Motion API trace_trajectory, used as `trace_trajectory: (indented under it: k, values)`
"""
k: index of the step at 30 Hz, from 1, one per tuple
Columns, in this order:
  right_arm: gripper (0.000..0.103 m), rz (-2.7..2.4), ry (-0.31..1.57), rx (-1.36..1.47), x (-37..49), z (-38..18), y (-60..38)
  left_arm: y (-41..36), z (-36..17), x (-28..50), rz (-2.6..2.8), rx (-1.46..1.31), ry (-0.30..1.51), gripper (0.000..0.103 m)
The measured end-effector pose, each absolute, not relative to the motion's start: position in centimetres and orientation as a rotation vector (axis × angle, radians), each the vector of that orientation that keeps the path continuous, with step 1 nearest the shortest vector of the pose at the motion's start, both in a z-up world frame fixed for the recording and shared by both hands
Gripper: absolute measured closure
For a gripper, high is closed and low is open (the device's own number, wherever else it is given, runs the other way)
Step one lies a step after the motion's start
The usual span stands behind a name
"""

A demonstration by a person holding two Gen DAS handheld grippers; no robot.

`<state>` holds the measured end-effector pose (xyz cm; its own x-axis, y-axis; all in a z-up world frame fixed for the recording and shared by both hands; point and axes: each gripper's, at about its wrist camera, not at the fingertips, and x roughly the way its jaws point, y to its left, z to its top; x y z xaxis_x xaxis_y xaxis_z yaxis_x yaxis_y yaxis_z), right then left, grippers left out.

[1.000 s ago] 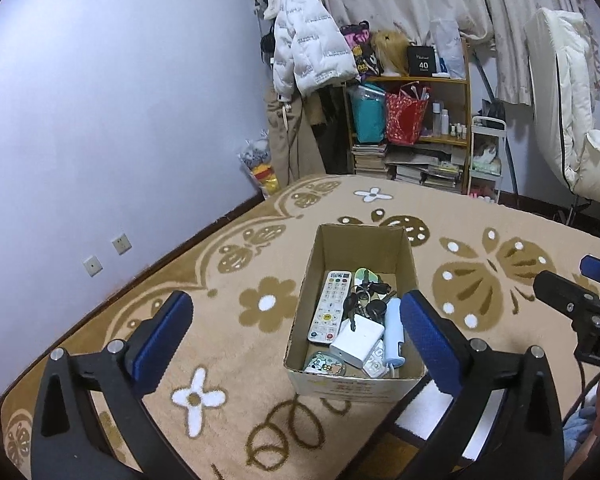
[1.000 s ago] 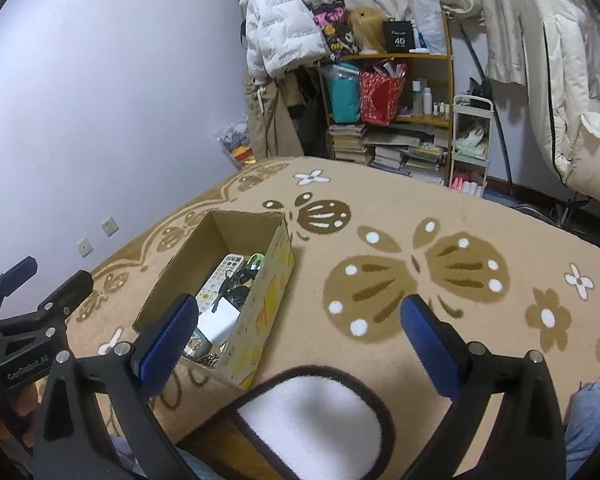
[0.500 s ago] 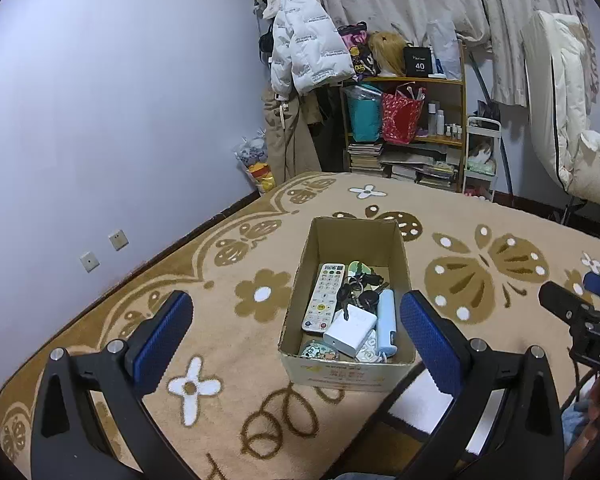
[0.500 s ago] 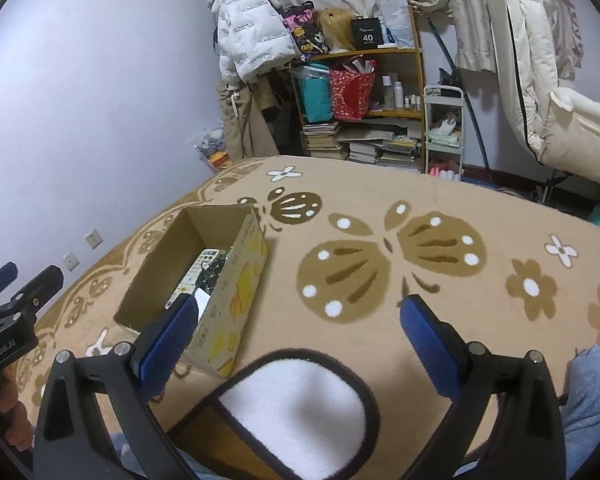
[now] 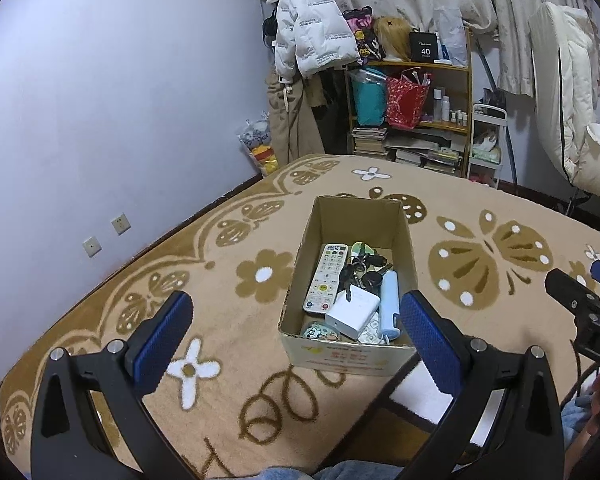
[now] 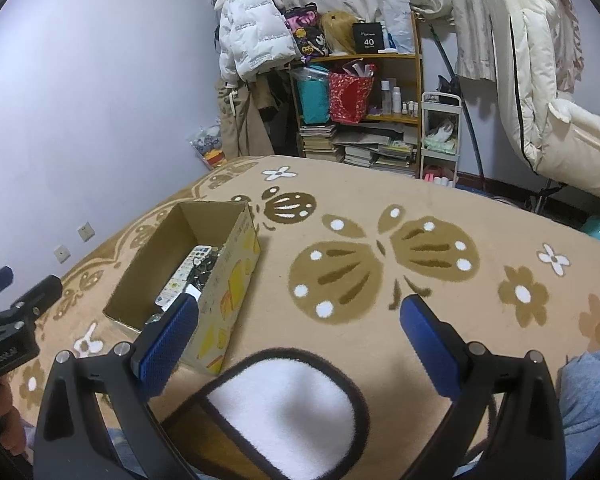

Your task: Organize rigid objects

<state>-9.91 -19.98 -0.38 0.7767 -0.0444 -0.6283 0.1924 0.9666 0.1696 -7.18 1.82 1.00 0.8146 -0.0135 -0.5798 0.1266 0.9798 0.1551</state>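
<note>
An open cardboard box (image 5: 342, 354) sits on the patterned carpet; it also shows in the right wrist view (image 6: 236, 272). Inside lie a white remote control (image 5: 327, 276), a bunch of keys (image 5: 360, 270), a white charger block (image 5: 353, 316), a light blue tube (image 5: 389, 304) and a small round patterned item (image 5: 320, 330). My left gripper (image 5: 294, 316) is open and empty, held above the carpet just in front of the box. My right gripper (image 6: 298, 322) is open and empty, to the right of the box.
A beige carpet (image 6: 380, 264) with brown butterfly and flower shapes covers the floor. A wooden shelf (image 5: 416, 112) with bags and books and a white trolley (image 5: 486, 140) stand at the back wall. A white padded coat (image 5: 568, 92) hangs at right.
Both grippers have pulled back and risen, so the box looks smaller and farther. In the right wrist view the box has shifted left. Both grippers stay open.
</note>
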Motion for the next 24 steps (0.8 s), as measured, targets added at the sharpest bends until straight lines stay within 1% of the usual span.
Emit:
trace_trajectory:
  k: [24]
  values:
    - [0.0, -0.155, 0.699, 0.23, -9.85, -0.74, -20.42, 1.33, 0.99, -7.28, -0.105, 0.217, 0.621, 0.0]
